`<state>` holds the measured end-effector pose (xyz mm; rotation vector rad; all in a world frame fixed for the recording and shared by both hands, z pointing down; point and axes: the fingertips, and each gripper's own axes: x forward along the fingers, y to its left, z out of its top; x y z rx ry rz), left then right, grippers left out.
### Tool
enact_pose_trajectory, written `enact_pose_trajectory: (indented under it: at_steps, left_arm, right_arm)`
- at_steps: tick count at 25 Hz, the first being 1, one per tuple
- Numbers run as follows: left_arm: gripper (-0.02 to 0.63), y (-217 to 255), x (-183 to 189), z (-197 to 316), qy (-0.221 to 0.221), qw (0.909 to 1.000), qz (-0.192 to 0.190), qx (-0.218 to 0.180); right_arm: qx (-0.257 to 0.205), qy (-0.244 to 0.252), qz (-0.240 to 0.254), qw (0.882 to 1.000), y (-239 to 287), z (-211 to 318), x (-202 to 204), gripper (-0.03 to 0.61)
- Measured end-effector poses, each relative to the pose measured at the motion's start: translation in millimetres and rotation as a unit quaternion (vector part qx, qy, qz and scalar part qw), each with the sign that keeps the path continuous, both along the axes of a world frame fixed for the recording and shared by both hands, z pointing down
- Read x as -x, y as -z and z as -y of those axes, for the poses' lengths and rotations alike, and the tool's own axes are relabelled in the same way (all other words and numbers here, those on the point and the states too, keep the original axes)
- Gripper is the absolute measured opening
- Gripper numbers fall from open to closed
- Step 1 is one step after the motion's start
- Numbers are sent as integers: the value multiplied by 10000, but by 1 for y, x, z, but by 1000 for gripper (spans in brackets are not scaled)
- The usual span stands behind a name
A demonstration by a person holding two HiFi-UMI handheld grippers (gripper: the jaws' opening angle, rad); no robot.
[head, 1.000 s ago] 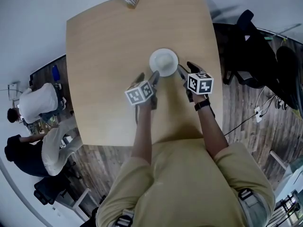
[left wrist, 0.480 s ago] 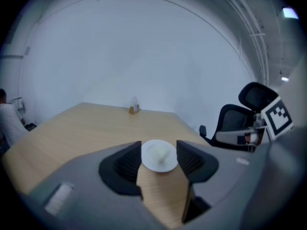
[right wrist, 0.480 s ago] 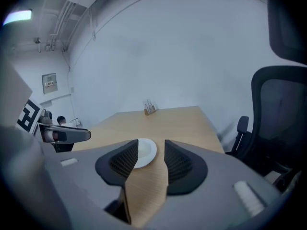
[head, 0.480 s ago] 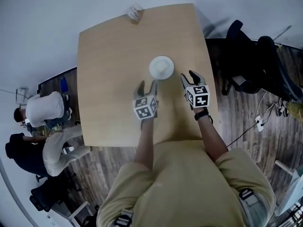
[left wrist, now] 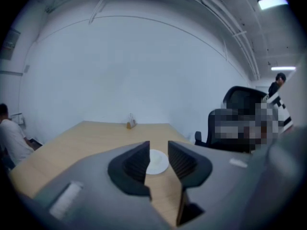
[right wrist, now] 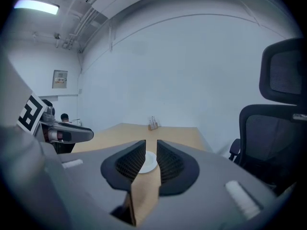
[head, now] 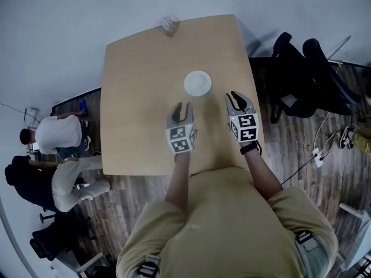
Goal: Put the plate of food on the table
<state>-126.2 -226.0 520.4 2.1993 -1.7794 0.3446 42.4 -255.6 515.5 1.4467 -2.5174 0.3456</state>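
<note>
A small white plate (head: 197, 83) rests on the light wooden table (head: 139, 97), past its middle. Both grippers hover over the table nearer to me, apart from the plate. My left gripper (head: 180, 107) is below and left of the plate, and its jaws are closing with nothing between them. My right gripper (head: 238, 97) is below and right of it, also closing on nothing. In the left gripper view the plate (left wrist: 157, 161) shows through the narrow gap of the left gripper (left wrist: 158, 150). In the right gripper view the plate (right wrist: 149, 162) lies beyond the right gripper (right wrist: 151, 145).
A small holder (head: 168, 24) stands at the table's far edge. Black office chairs (head: 301, 80) crowd the right side. Two people (head: 52, 135) sit by the table's left side. A cable and plug (head: 316, 152) lie on the wooden floor at the right.
Both grippers have drawn back from the plate towards me, and their jaws have narrowed. The plate stays where it was on the table.
</note>
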Motion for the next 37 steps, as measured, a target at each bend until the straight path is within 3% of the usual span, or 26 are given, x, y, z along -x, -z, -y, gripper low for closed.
enact_pose_trajectory:
  at_steps: [3,9,30,37]
  left_arm:
    - [74,9,-3,-15,44,9998,-173,-134]
    - [4,17,-6,-47,140,9994,-120,-299]
    - [2,59,-27,-113,30,9956,-154,-925]
    - [3,50,-27,-135,191,9958,-142,-881]
  right_arm:
    - [-181,-45,31,9998,15,-16,-4,57]
    - [-430,20,-45,9991,32,-47,-6,18]
    - [-871,28,76,9962,65,-110,-15,8]
    - [-804,68,85,9967,56,-128,-23,8]
